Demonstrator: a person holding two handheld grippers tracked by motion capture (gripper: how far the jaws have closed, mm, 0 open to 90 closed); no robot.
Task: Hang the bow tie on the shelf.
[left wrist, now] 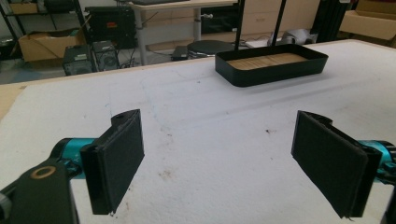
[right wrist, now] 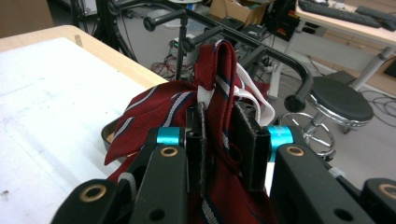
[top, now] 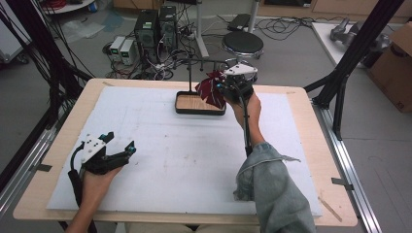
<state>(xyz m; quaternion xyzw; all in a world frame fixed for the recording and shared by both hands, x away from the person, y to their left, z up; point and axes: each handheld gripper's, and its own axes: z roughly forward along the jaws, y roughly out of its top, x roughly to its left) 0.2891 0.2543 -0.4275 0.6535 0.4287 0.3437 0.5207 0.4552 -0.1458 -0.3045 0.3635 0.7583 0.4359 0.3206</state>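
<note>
**Tie held up at the rack, far side of table**

Right gripper [right wrist: 219, 149]: jaws clenched on a dark red striped tie [right wrist: 219, 88], with a white band of the tie looping out beside them. In the high view the right gripper [top: 228, 90] is raised over the far edge of the table, just above the right end of the black tray [top: 180, 109] with its wooden floor. The tie [top: 210, 90] hangs bunched from the jaws, partly over the tray.

Key relation: the black rack bar [right wrist: 261, 44] runs behind and slightly above the tie, its long axis crossing the gripper's line of sight from upper left down to a knobbed end at the right. The tie's raised fold stands just in front of the bar; touching or not, cannot tell. Judgement: the next move is a short lift and push away, to drape the fold over the bar.

Left gripper [top: 118, 145]: released, jaws wide apart, resting on the white mat [top: 160, 160] near left, well apart from the tie. The right hand is the nearer by far.
</note>
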